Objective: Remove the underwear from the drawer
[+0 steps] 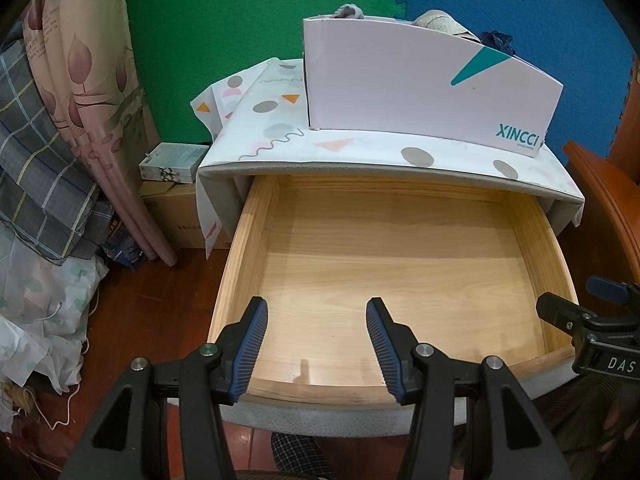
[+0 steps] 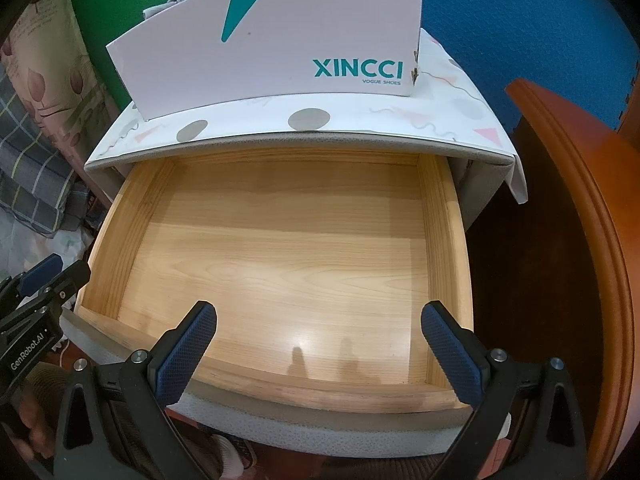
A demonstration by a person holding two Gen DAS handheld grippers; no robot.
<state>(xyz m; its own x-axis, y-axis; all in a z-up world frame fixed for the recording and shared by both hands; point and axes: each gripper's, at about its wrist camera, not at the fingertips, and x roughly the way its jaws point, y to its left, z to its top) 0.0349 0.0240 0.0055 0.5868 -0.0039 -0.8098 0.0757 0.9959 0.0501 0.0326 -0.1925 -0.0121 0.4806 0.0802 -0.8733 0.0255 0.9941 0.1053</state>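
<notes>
Pale wooden pulled-out drawer looks empty; garments sit in white cardboard shoe box. Left tool and right tool both spread, holding nothing; removal seems done, next likely withdrawing.

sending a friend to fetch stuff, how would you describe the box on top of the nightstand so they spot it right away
Find the open wooden drawer of the small cabinet draped in a patterned cloth. On that cloth, directly above the drawer, stands a white shoe box with bits of clothing poking over its rim. Unlike the plain brown carton on the floor beside the cabinet, it bears teal XINCCI lettering and a teal wedge.
</notes>
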